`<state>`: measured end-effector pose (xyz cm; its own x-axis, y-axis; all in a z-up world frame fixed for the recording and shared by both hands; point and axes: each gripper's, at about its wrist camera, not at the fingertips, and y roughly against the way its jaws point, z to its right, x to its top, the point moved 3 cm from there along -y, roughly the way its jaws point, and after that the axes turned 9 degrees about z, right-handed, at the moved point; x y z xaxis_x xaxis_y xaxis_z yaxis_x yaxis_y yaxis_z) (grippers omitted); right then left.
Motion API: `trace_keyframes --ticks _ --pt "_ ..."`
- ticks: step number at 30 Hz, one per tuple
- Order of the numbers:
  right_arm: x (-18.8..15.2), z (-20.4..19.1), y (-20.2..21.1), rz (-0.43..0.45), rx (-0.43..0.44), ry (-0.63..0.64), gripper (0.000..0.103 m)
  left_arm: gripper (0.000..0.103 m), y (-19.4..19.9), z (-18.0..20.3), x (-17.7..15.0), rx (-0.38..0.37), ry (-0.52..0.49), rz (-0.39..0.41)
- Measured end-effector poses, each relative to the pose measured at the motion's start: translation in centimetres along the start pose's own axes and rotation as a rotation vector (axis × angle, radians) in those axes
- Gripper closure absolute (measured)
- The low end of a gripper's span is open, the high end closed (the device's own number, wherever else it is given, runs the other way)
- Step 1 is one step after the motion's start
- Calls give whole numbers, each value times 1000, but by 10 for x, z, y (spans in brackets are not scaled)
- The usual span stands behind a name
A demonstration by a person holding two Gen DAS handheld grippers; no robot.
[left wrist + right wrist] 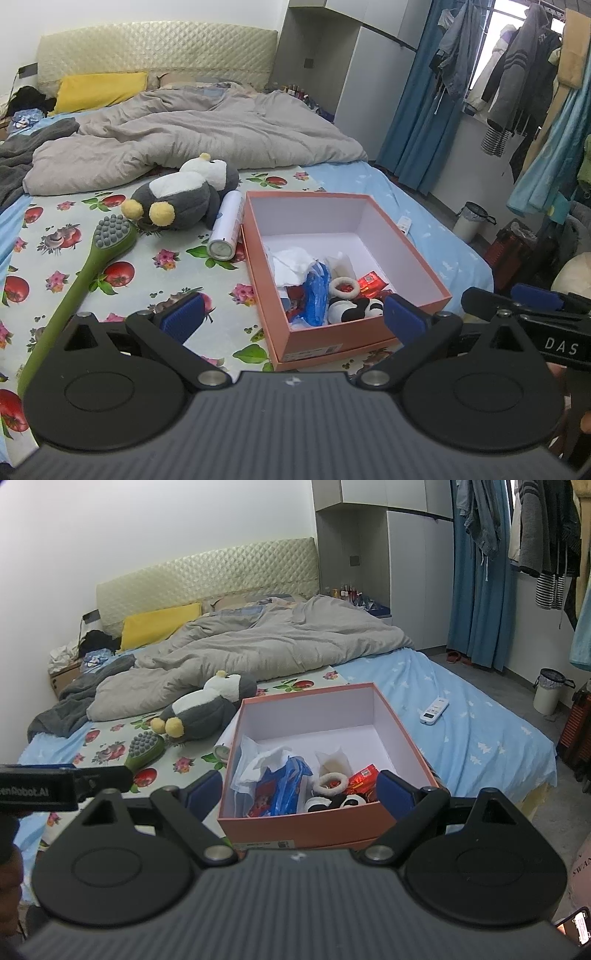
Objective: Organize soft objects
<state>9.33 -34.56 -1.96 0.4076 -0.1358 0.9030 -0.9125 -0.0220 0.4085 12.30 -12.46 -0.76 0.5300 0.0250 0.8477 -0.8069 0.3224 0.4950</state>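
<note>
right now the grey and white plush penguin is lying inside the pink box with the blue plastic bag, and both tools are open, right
Not quite. The plush penguin lies on the fruit-print sheet outside the pink box, beyond its far left corner, as the left wrist view shows. The blue plastic bag is inside, and the left tool and right tool are open.

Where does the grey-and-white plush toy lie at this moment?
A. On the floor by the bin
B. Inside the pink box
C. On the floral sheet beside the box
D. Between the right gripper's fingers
C: the plush toy rests on the floral sheet, outside the pink box.
</note>
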Motion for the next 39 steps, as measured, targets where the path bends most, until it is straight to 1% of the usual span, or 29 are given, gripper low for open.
trace_keyframes --ticks 39 --pt "0 -1 2 -3 7 7 11 0 1 3 2 -9 -4 -2"
